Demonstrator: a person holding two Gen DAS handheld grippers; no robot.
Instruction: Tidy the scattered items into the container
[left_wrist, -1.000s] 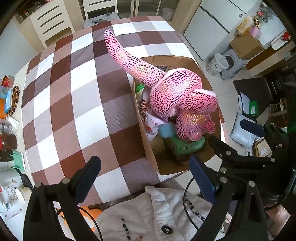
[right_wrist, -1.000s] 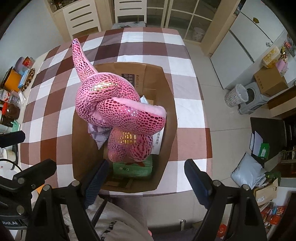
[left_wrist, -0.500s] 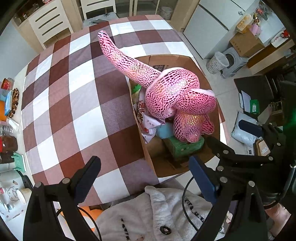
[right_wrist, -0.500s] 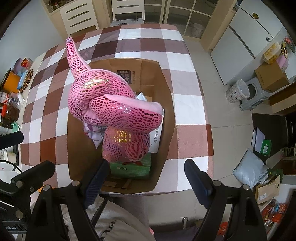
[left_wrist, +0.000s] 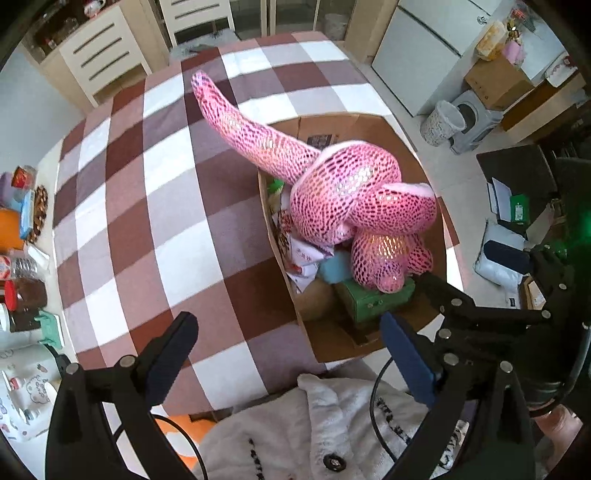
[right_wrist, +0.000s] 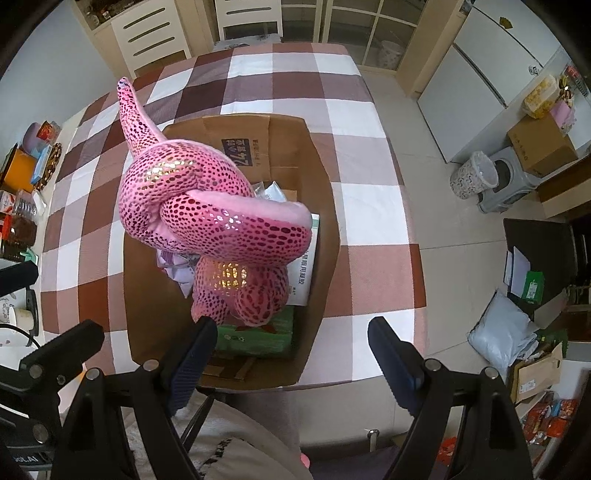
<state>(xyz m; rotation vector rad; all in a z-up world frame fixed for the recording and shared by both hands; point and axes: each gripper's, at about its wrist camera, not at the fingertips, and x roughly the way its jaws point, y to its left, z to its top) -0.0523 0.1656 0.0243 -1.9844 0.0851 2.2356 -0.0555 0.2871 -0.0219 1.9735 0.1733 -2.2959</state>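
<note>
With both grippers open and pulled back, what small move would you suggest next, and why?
Probably reach the left gripper to the pink plush snake's tail and fold it into the cardboard box. The knotted body already sits inside, but the tail sticks out over the checked tablecloth.

A knotted pink plush snake with dark spots (right_wrist: 207, 218) is lying across the open brown cardboard box (right_wrist: 321, 206) at frame centre, its tail pointing toward the upper left. A green carton (right_wrist: 258, 338) is sitting beneath it. The right gripper (right_wrist: 291, 354) is hovering at the lower edge, fingers spread, over the brown-and-white checked tablecloth (right_wrist: 369, 206).
</note>
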